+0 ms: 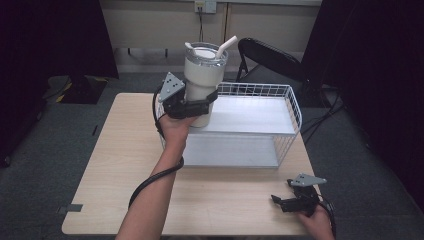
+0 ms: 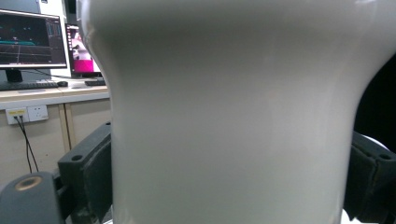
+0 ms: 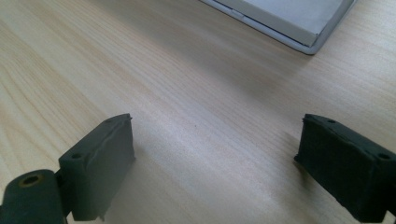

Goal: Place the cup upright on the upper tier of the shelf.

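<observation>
Tumbler of cream-white plastic with lid and straw [image 1: 202, 75] is clamped in my left gripper [image 1: 200, 103], upright over the white wire basket's [image 1: 295, 107] left end; my right gripper [image 1: 289, 200] rests spread apart, holding nothing, on the pale wooden table [image 1: 115, 165].

A cream tumbler [image 1: 202, 80] with clear lid and straw stands upright, seemingly on the wire rack's [image 1: 295, 107] upper shelf, left end.

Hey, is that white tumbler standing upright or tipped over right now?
Upright: the tumbler has its lid and straw on top, while the left gripper clamps its narrower lower body.
</observation>
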Tool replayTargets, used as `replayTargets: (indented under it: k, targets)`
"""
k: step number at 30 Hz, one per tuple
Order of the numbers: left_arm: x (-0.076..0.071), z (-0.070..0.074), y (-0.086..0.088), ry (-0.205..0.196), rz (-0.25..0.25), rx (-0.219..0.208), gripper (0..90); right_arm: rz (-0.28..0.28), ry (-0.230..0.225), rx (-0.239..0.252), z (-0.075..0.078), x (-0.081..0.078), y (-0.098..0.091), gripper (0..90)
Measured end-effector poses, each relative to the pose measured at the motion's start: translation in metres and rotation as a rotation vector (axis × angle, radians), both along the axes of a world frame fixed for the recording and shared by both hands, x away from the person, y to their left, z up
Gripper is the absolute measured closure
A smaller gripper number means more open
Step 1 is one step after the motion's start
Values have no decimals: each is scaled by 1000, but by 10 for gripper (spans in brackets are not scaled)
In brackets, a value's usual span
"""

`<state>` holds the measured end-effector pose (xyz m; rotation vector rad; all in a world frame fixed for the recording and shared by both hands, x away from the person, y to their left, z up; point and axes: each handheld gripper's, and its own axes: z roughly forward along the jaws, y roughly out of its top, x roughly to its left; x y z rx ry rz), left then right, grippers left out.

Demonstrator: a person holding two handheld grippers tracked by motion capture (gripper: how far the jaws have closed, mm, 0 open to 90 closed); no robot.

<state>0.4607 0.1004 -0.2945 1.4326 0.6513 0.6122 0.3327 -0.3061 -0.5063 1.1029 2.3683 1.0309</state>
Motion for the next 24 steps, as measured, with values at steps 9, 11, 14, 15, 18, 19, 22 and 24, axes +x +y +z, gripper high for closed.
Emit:
replayTargets:
  k: [9,11,14,15,18,19,22,24]
  targets:
    - [-5,3,5,31,2,28,99,0,1,0,0,0,0,99]
    - [-6,4,7,39,3,32,100,0,0,0,0,0,0,99]
    - [-8,3,8,40,7,30,100,0,0,-1,0,0,0,99]
    - [-8,3,9,39,10,28,101,0,0,-1,0,0,0,99]
    - [-9,2,9,36,14,23,101,0,0,-1,0,0,0,99]
    - [-10,2,9,36,15,25,101,0,2,0,0,0,0,99]
    - [-11,2,10,38,15,34,102,0,1,0,0,0,0,99]
    - [-12,2,11,33,17,38,102,0,1,0,0,0,0,99]
